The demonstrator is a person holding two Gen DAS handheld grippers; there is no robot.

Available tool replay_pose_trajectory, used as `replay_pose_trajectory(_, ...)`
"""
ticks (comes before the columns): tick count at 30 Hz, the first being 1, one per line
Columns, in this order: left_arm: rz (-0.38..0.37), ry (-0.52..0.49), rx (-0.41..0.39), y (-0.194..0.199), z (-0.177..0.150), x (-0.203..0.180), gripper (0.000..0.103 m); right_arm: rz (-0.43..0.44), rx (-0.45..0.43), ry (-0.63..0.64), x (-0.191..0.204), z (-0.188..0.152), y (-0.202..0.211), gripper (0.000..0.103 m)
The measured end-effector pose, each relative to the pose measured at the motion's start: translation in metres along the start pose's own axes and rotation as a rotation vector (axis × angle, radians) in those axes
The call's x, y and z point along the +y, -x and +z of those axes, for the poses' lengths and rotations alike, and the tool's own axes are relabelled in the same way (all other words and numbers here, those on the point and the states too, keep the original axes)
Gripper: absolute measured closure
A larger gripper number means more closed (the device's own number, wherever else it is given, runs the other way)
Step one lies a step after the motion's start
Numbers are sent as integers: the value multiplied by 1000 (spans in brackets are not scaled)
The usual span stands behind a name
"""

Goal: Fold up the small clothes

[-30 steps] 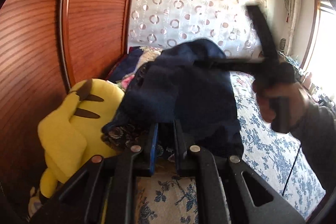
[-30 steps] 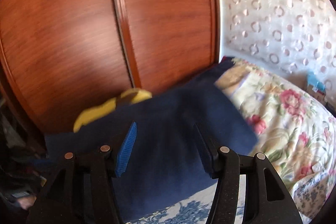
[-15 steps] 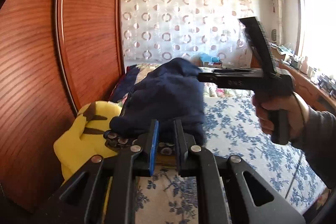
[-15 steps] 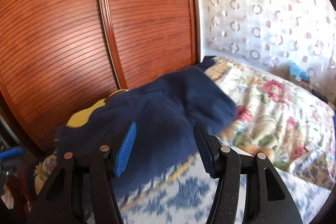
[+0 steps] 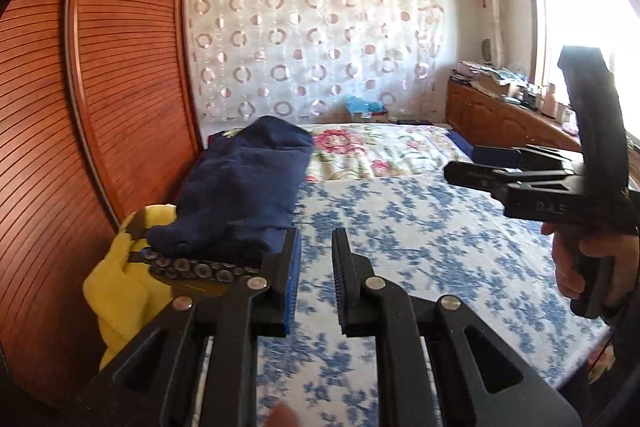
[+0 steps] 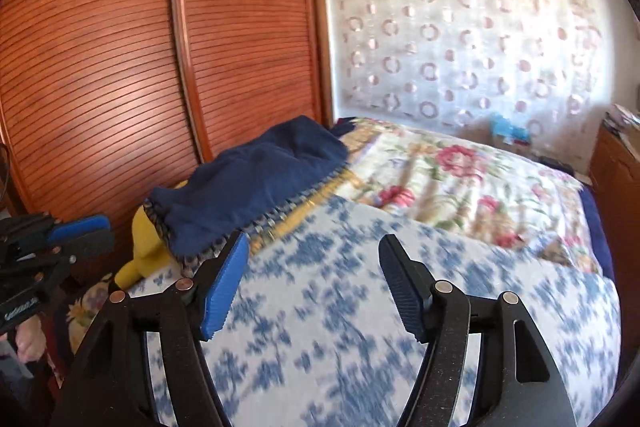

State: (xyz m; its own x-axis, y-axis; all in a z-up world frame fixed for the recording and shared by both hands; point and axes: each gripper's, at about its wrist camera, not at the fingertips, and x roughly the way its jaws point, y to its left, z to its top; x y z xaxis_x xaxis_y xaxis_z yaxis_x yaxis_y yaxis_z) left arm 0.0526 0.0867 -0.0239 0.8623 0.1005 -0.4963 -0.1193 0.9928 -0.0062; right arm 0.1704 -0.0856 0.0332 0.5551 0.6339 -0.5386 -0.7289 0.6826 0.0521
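Observation:
A folded navy garment lies on a patterned cloth at the bed's left side, against the wardrobe. My left gripper hovers just right of its near end, jaws a narrow gap apart with only bedsheet between them. My right gripper is over the blue floral sheet, clear of the garment, its jaws opening and empty. A hand holds the right gripper at the right of the left wrist view. The left gripper shows at the left edge of the right wrist view.
A yellow plush toy sits under the patterned cloth beside the slatted wooden wardrobe. The bed carries a blue floral sheet and, farther back, a rose quilt. A wooden cabinet stands at the far right.
Both grippers have drawn back and rightward from the navy garment, which went from bunched up at the fingers to lying on the pile. The right jaws have widened.

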Motion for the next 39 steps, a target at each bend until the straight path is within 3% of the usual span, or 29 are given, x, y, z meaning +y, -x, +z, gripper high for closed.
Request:
replay_pose_trajectory(4,8,-13,14,4,-1,-21,89,-55,-18,-54,-14,-21,37,32)
replay_pose_trajectory(19,-118,-44,21,12,7,-97,83,-296,-58,-211,-59,-75,151,30)
replay_pose_trajectory(31,-153,-44,-78,62,56,-116,82,-417,-189,-219,-47,-48,233,30)
replay_pose_trajectory(39,-133,-34,-124,87,69,-106,81,-467,-232,-197,-35,-40,247,30)
